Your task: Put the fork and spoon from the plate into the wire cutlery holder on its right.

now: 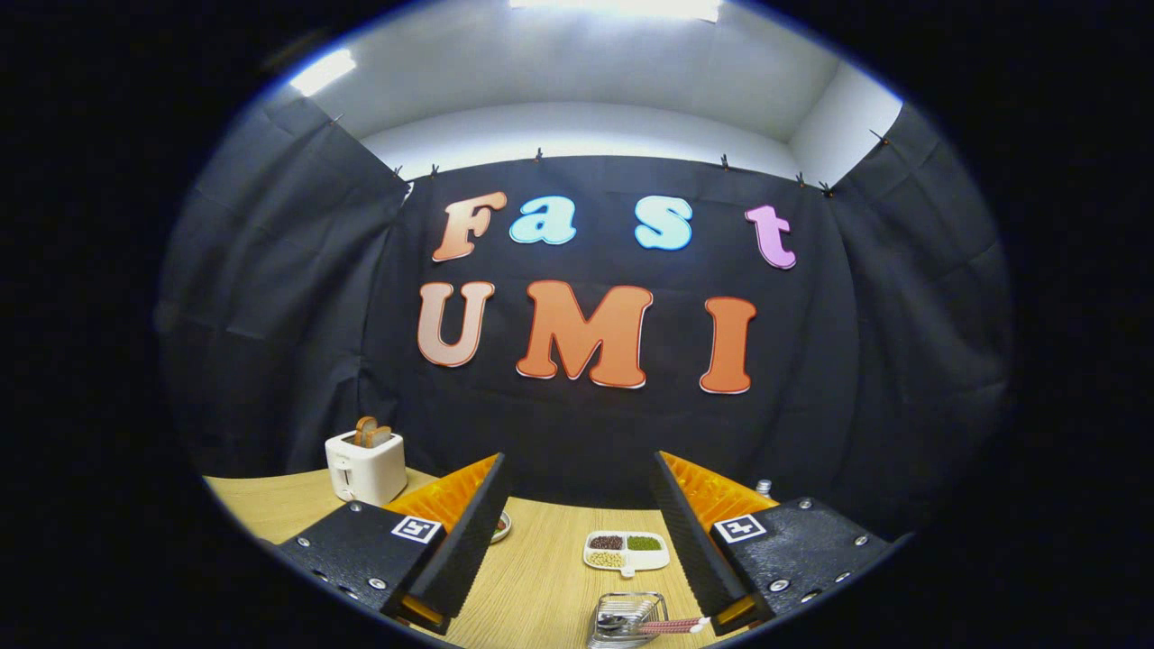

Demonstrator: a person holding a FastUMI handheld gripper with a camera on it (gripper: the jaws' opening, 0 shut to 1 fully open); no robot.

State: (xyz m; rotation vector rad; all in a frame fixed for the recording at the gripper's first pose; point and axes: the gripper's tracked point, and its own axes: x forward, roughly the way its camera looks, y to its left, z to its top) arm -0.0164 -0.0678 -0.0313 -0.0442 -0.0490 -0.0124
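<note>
My gripper (577, 458) is open, its two fingers spread wide and nothing between them. It is held high over the wooden table (541, 577). The wire cutlery holder (625, 609) stands on the table below, near the base of the right finger. Cutlery lies in it: a metal spoon head (612, 622) shows inside, and pinkish handles (674, 624) stick out to the right, toward that finger. A small edge of a plate (501, 526) peeks out from behind the left finger; what lies on it is hidden.
A white divided dish (627, 552) with dark, green and pale beans sits beyond the holder, between the fingers. A white toaster (365, 465) with bread slices stands at the table's far left. Black cloth walls close in the booth behind.
</note>
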